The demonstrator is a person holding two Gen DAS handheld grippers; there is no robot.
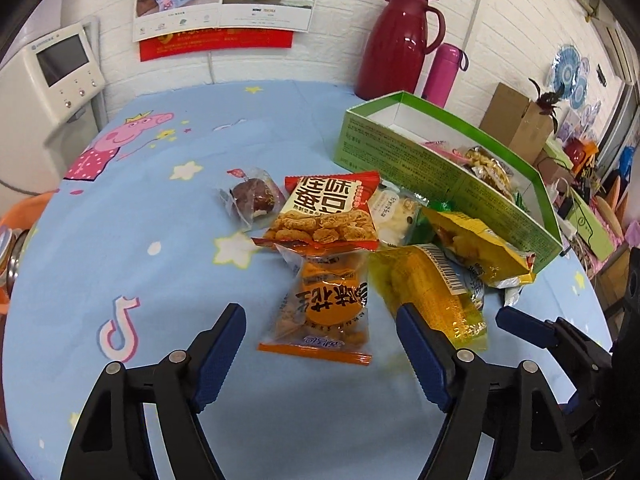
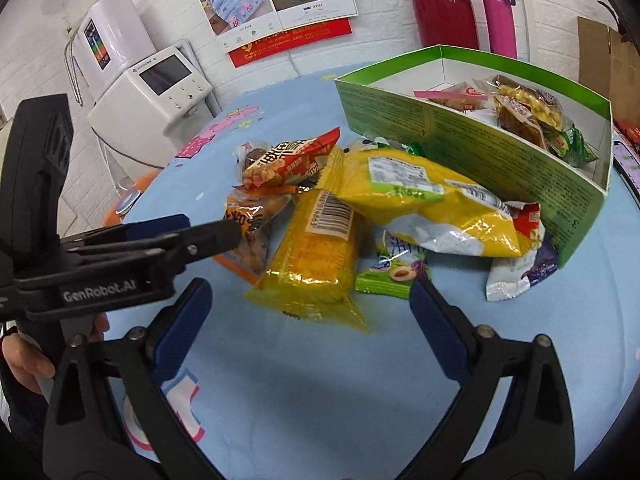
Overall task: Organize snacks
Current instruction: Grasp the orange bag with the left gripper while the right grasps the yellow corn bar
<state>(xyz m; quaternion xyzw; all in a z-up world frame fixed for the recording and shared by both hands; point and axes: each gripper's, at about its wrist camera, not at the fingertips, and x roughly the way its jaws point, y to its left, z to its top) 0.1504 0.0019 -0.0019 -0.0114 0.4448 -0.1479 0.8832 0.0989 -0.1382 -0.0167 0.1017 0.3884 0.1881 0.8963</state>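
Left wrist view puts the clear-and-orange crinkly plastic snack packet (image 1: 320, 312) flat on the light-blue cartoon-print tablecloth (image 1: 160, 272), directly ahead of the left gripper (image 1: 320, 344), whose blue-padded jaws stand wide with nothing between them. Its far end is tucked under the red foil packet printed with fried bites (image 1: 326, 210), so a pull on the orange one could, I judge, drag the red one along or tip it off the heap.

Just beside it lies the long yellow cellophane-wrapped block with a barcode label (image 2: 316, 256), squarely in front of the right gripper (image 2: 310, 312), also gaping wide and empty. The big yellow glossy crisp bag (image 2: 424, 204) rests across that block's far end and leans near the wall of the green open-topped cardboard box (image 2: 500, 160); lifting the block first may roll the bag onto the small green fruit-print sachet (image 2: 390, 274) beneath.

Both tools point at neighbouring packets, and the left one's finger already crosses the right wrist view close to the heap, so a collision of the two grippers looks like the likeliest fault. Slick film may also slip from the pads. The box already holds several wrapped snacks at its right end, with free room at the left.
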